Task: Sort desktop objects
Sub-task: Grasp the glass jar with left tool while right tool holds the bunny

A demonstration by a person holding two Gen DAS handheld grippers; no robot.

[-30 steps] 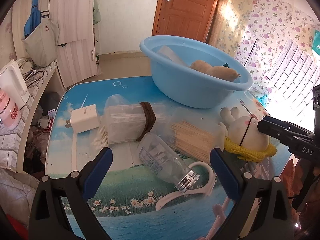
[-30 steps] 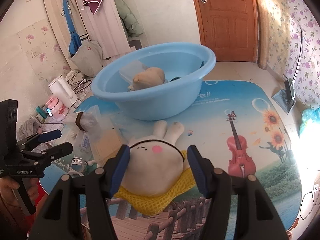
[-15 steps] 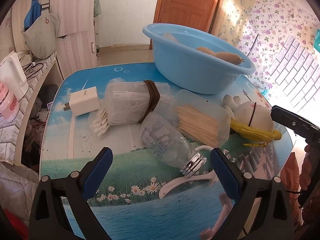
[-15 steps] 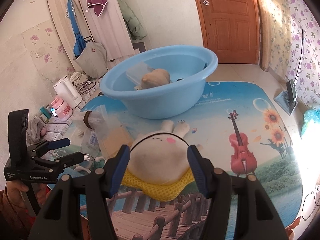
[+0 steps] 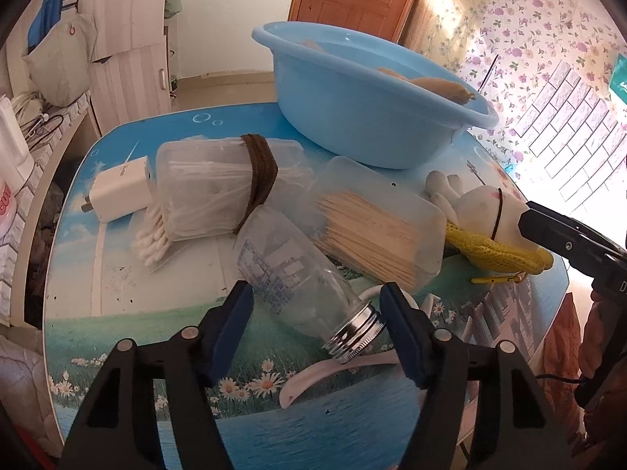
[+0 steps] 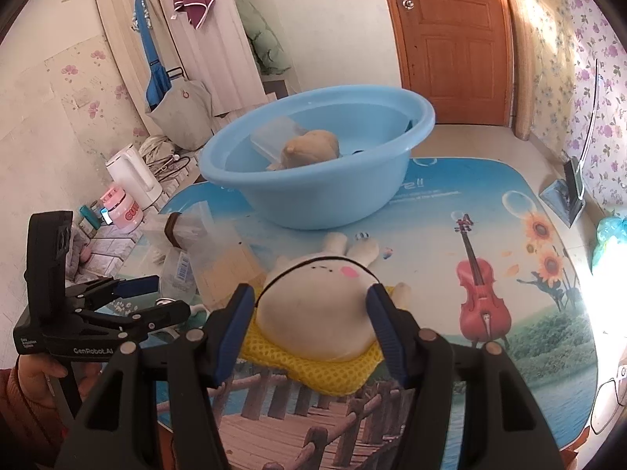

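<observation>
A clear glass bottle (image 5: 290,270) with a metal screw neck lies on its side on the picture-printed table (image 5: 117,337). My left gripper (image 5: 315,305) straddles it and its jaws are closing; the blue pads stand beside the bottle's body and neck without a clear squeeze. In the right wrist view, my left gripper (image 6: 168,297) sits low at the left, held by a hand. My right gripper (image 6: 309,301) is shut on a white plush rabbit (image 6: 313,293) in a yellow net, pads pressing its sides. Behind stands a blue basin (image 6: 313,196) holding a tan plush (image 6: 309,149).
A clear box of cotton swabs (image 5: 203,196) bound with a brown band, a box of toothpicks (image 5: 372,231) and a white charger (image 5: 117,192) crowd behind the bottle. A white plastic piece (image 5: 337,372) lies under its neck. A kettle (image 6: 133,176) stands left, off the table.
My left gripper has sunk toward the bottle and its jaws have narrowed from wide open to close around it. My right gripper keeps its hold on the rabbit.
</observation>
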